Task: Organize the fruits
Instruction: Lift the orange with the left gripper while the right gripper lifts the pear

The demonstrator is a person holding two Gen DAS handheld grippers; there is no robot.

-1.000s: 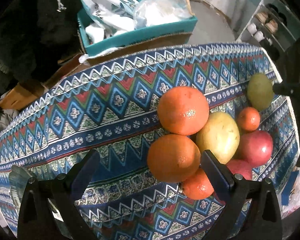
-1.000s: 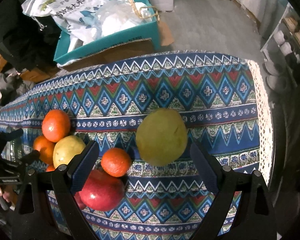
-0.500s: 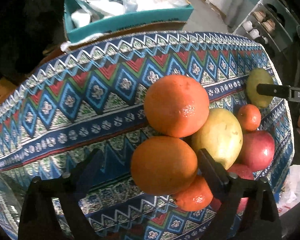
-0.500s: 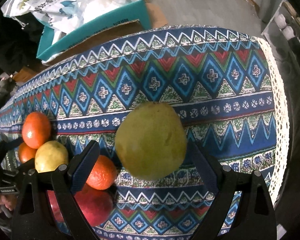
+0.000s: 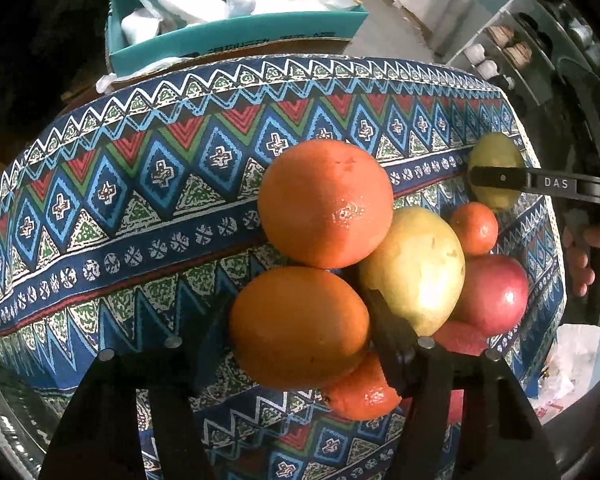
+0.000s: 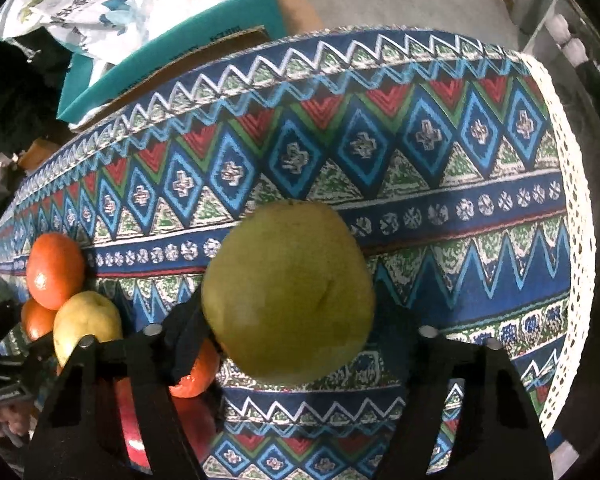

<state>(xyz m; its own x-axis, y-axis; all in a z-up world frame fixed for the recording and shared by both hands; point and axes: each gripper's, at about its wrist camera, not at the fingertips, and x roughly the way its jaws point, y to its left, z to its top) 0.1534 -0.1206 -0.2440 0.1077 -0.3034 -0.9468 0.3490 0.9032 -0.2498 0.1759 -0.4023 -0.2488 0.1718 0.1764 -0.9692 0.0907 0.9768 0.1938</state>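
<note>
Several fruits lie on a patterned tablecloth (image 5: pixel 140 208). My left gripper (image 5: pixel 300 332) has its fingers against both sides of the near orange (image 5: pixel 298 326). Behind it lie a second orange (image 5: pixel 326 202), a yellow pear (image 5: pixel 414 264), a red apple (image 5: pixel 490 294) and a small tangerine (image 5: pixel 474 228). My right gripper (image 6: pixel 290 320) has its fingers against both sides of a green pear (image 6: pixel 288 296) that rests on the cloth (image 6: pixel 460 184). The same green pear (image 5: pixel 496 156) shows far right in the left wrist view.
A teal box (image 5: pixel 236 36) full of white bags stands beyond the table's far edge. A shelf with jars (image 5: pixel 500 48) is at the far right. The cloth's lace edge (image 6: pixel 572 240) marks the table's right end. Another tangerine (image 5: pixel 360 394) lies under the left gripper.
Both grippers moved forward and their fingers closed in: the left around the near orange, the right around the green pear.
</note>
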